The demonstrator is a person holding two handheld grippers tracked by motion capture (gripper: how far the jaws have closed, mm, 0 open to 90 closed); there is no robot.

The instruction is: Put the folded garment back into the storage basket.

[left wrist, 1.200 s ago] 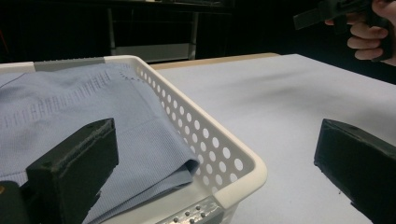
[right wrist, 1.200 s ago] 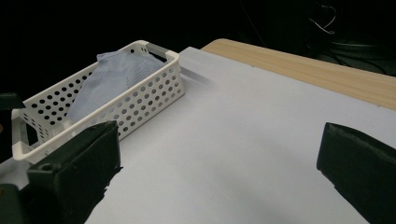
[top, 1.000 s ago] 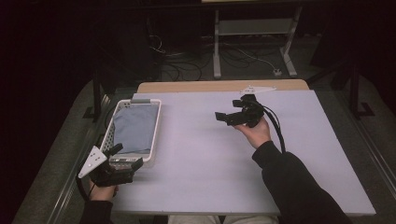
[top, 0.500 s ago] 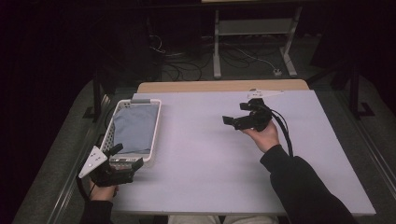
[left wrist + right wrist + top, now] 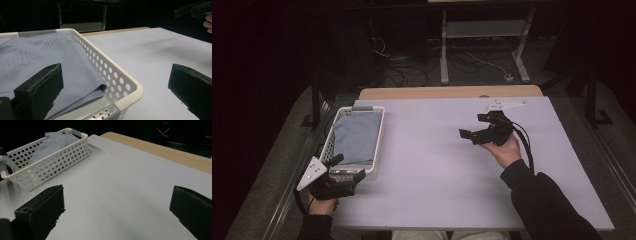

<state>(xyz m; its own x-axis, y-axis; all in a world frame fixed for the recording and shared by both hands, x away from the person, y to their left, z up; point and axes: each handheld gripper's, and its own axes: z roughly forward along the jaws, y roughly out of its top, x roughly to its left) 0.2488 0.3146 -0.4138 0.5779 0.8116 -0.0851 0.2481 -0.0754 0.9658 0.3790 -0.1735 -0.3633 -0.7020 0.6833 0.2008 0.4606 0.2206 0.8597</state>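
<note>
Both tongs released: left gripper [image 5: 343, 167] at basket [image 5: 378, 131] corner, right gripper [image 5: 473, 129] well apart. Folded cloth [image 5: 356, 136] lies inside; lifting it out likely remains.

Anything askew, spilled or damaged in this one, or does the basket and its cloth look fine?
Nothing stands out. The folded blue cloth lies inside the white perforated basket, which sits square on the table and looks intact. The left hand-held gripper and right hand-held gripper are open and hold nothing.
</note>
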